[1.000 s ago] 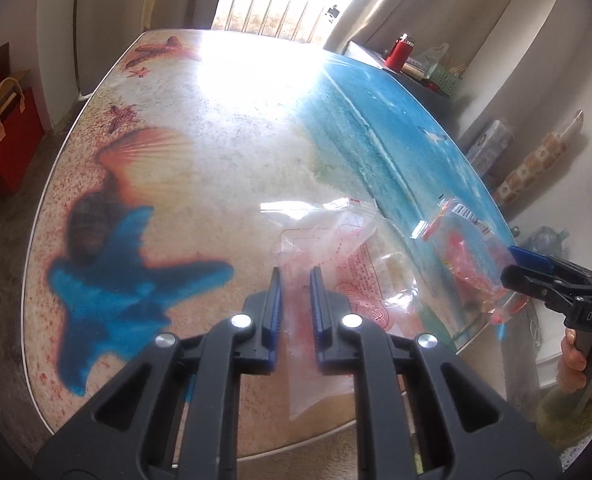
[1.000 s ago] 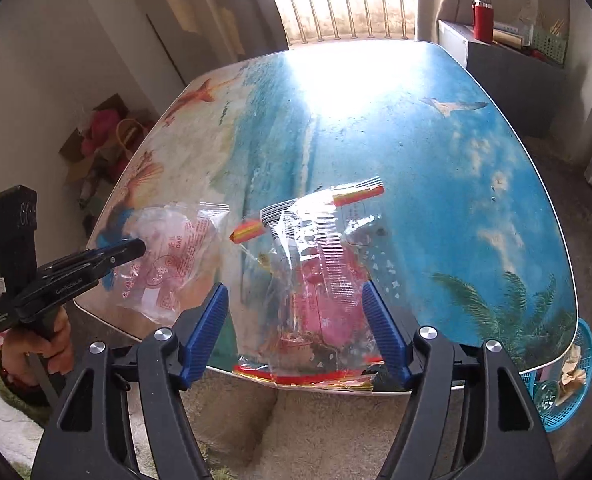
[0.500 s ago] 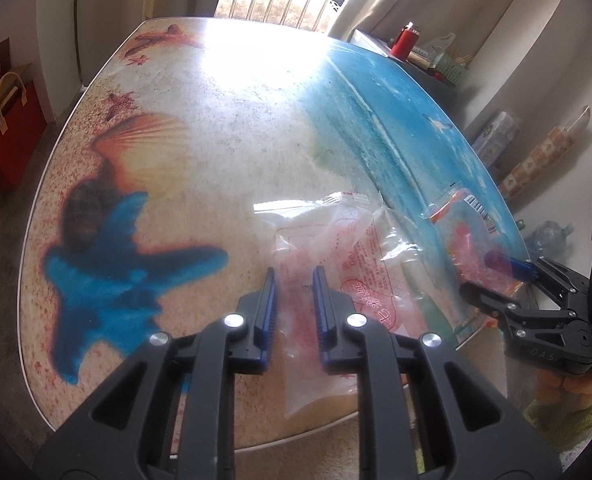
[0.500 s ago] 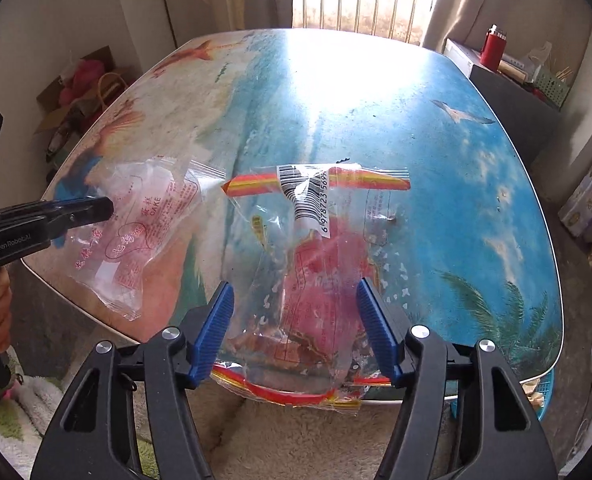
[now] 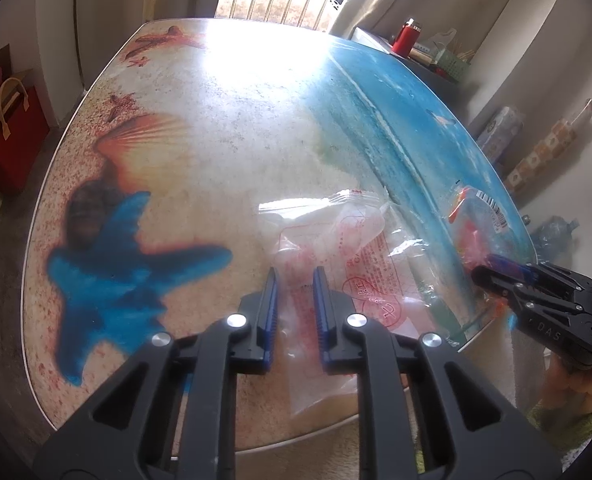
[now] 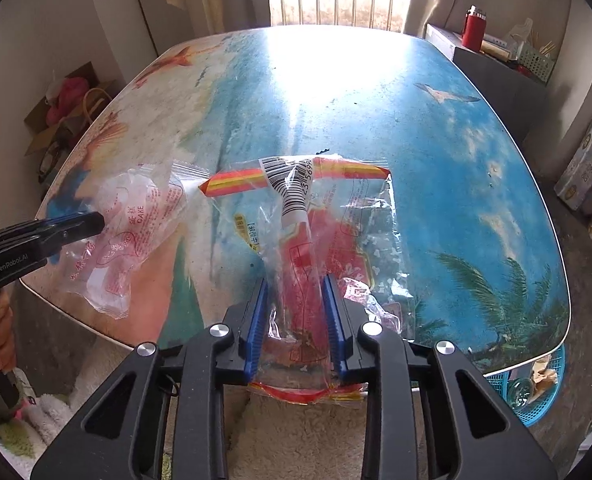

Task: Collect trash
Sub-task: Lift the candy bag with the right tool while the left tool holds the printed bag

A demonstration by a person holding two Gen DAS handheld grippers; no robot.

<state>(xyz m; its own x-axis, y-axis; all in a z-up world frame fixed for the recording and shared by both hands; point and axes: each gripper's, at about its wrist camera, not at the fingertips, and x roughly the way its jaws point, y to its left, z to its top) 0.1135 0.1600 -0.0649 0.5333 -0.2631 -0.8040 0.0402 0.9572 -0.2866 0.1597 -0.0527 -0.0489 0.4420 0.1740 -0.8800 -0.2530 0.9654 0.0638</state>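
Now both claws are clamped: the right claw (image 6: pixel 294 320) has just been closing on the red wrapper (image 6: pixel 316 248), the left claw (image 5: pixel 294 312) pinches the clear wrapper (image 5: pixel 336 264), both overhanging the worktop (image 6: pixel 376 100) edge. Slick crinkled film could slip free on lifting. Basket (image 6: pixel 536 392) sits below that edge.

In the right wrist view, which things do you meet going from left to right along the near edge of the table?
Left gripper → clear cake wrapper → striped snack bag held in the right gripper → blue basket below the table.
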